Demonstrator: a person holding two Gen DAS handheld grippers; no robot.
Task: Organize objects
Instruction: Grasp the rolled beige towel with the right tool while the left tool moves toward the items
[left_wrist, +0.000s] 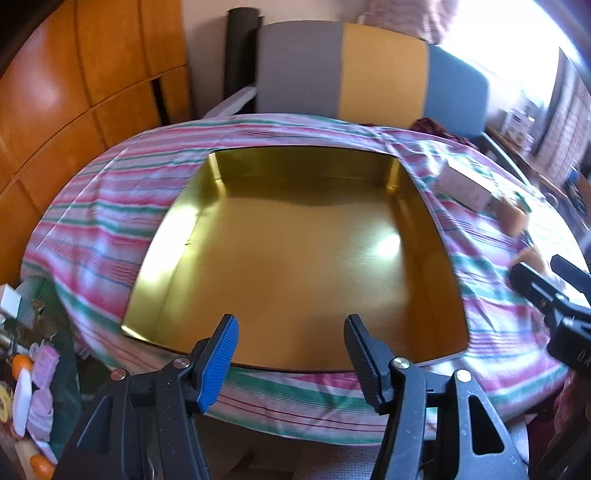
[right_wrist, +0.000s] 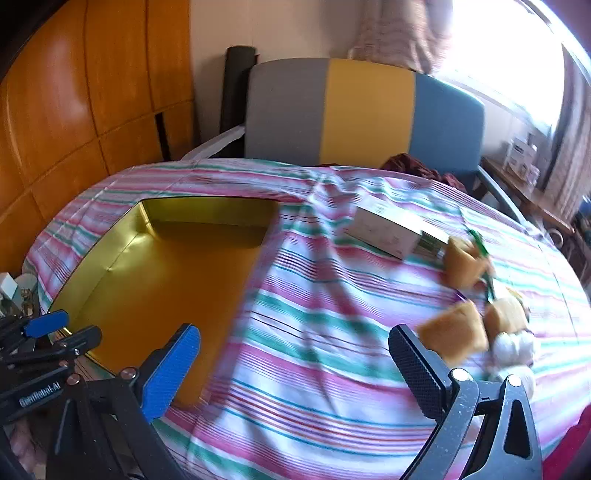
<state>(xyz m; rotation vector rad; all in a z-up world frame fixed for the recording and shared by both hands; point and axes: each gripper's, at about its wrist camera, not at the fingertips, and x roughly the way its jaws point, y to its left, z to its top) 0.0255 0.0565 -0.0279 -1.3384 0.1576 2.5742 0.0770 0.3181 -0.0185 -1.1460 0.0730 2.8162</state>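
Hand-held gripper (left_wrist: 291, 354) parted, gold tray (left_wrist: 424, 206) just beyond

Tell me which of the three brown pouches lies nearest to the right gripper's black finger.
The brown pouch just beyond the black finger. The other two lie farther off: one beside it, one by the white box.

The tan stuffed toys (right_wrist: 465, 325) at the right are smeared by blur, their shapes unclear; the white rectangular carton's (right_wrist: 388, 230) printing is unreadable.
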